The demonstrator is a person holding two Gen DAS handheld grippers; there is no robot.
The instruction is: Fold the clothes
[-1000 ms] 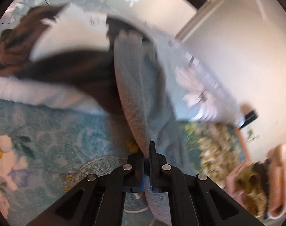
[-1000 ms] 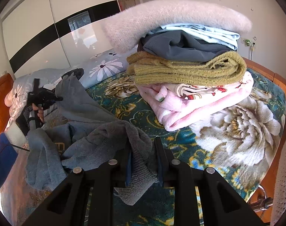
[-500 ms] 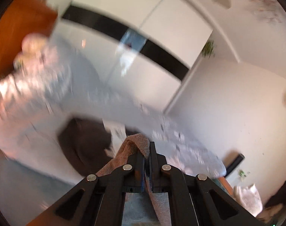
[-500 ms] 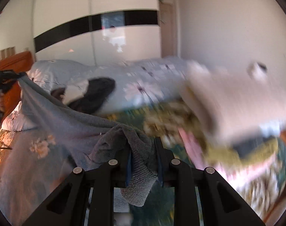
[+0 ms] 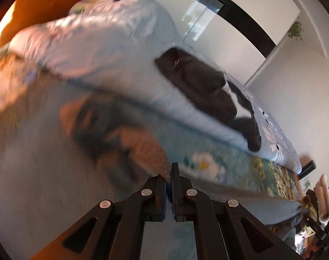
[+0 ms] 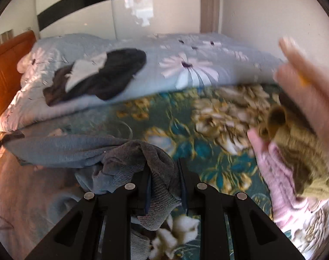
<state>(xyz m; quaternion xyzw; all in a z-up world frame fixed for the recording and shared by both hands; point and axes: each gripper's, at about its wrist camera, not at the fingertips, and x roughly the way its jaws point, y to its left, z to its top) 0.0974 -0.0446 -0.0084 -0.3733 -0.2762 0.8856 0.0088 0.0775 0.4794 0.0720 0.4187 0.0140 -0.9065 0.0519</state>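
Observation:
A grey knit sweater (image 6: pixel 62 149) is stretched between my two grippers above the bed. My right gripper (image 6: pixel 164 173) is shut on its ribbed hem, which bunches between the fingers. My left gripper (image 5: pixel 169 173) is shut on another edge of the sweater (image 5: pixel 142 149), which shows blurred and sunlit. In the left wrist view the sweater's taut edge (image 5: pixel 261 203) runs toward the right gripper at the far right. The sweater's far end (image 6: pixel 10 138) reaches the left edge of the right wrist view.
The bed has a teal floral cover (image 6: pixel 186 134). A light blue flowered quilt (image 6: pixel 186 69) lies at the back with a black and white garment (image 6: pixel 103 75) on it. A stack of folded clothes (image 6: pixel 294 151) sits blurred at the right. An orange headboard (image 6: pixel 4 65) stands left.
Both grippers have swung the sweater up off the bed and spread it between them. The views have turned from the folded stack toward the quilt and wardrobe.

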